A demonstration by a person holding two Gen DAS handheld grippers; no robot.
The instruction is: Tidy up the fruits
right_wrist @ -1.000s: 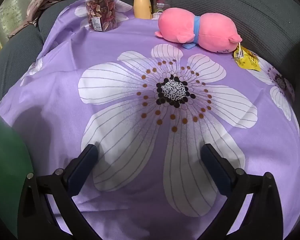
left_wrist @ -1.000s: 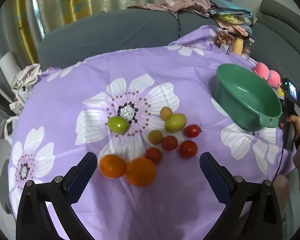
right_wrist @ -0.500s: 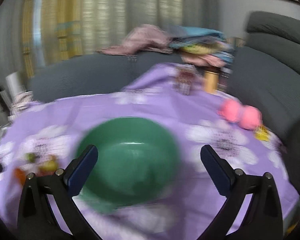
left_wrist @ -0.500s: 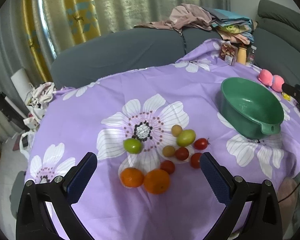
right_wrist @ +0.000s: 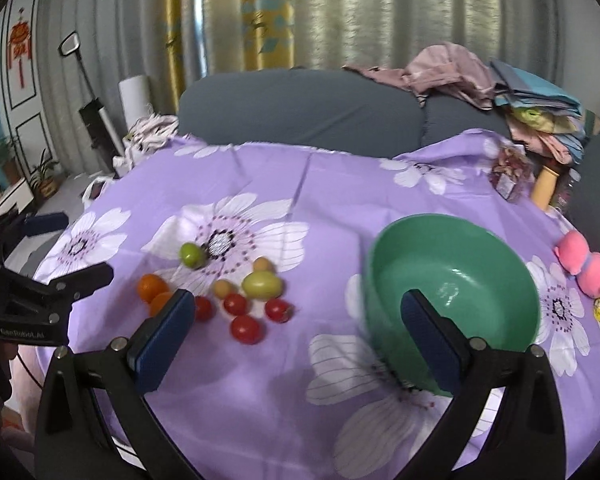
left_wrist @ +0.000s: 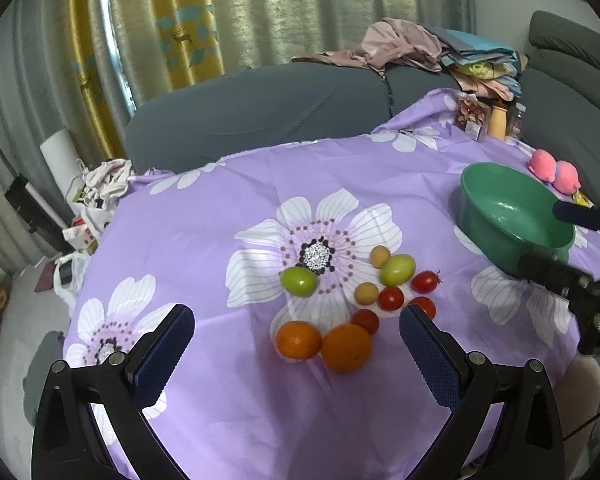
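Hovering wide open and empty, left gripper (left_wrist: 296, 344) and right gripper (right_wrist: 296, 332) — fruits (left_wrist: 346, 347) lie mid-frame, green bowl (right_wrist: 452, 280) at right.

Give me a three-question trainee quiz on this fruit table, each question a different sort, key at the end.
1. True or false: the green bowl already holds fruit.
2. Multiple choice: the two oranges are A) touching each other, B) far apart, C) inside the bowl.
3. Fill in: the left tool and the right tool both have jaws that are ____ and hold nothing.

Key
1. False: the bowl is empty; all the fruit lies on the purple floral cloth.
2. A
3. open
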